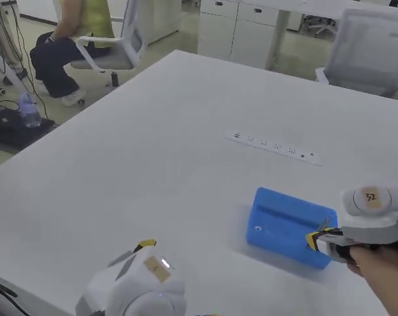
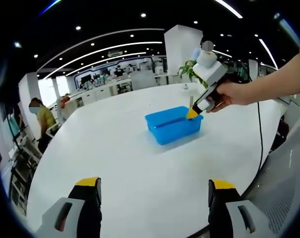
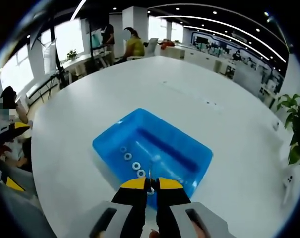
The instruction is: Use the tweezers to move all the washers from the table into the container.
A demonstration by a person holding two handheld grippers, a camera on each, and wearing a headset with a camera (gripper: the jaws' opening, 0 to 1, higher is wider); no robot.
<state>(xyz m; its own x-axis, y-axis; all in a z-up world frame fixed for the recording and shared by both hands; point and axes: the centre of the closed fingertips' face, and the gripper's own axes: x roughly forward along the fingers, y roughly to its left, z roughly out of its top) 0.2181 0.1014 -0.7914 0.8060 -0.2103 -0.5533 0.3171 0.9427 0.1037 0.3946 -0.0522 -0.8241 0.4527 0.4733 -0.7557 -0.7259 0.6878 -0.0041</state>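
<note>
A blue container (image 1: 287, 227) sits on the white table (image 1: 152, 171) at the front right. Several metal washers (image 3: 136, 165) lie in a row inside the container (image 3: 154, 148), near its close wall. My right gripper (image 3: 150, 184) hovers over that close wall, shut on thin tweezers (image 3: 150, 173) whose tips point down into the container. In the head view this right gripper (image 1: 315, 239) is at the container's right corner. My left gripper (image 2: 154, 184) stands open and holds nothing, some way back from the container (image 2: 173, 125). The left gripper (image 1: 143, 247) is low at the front left.
A recessed power strip (image 1: 274, 146) lies in the table beyond the container. A person sits on a chair (image 1: 110, 49) at the far left, and another chair (image 1: 366, 49) stands at the far right edge. A bottle (image 1: 29, 110) stands on the floor at left.
</note>
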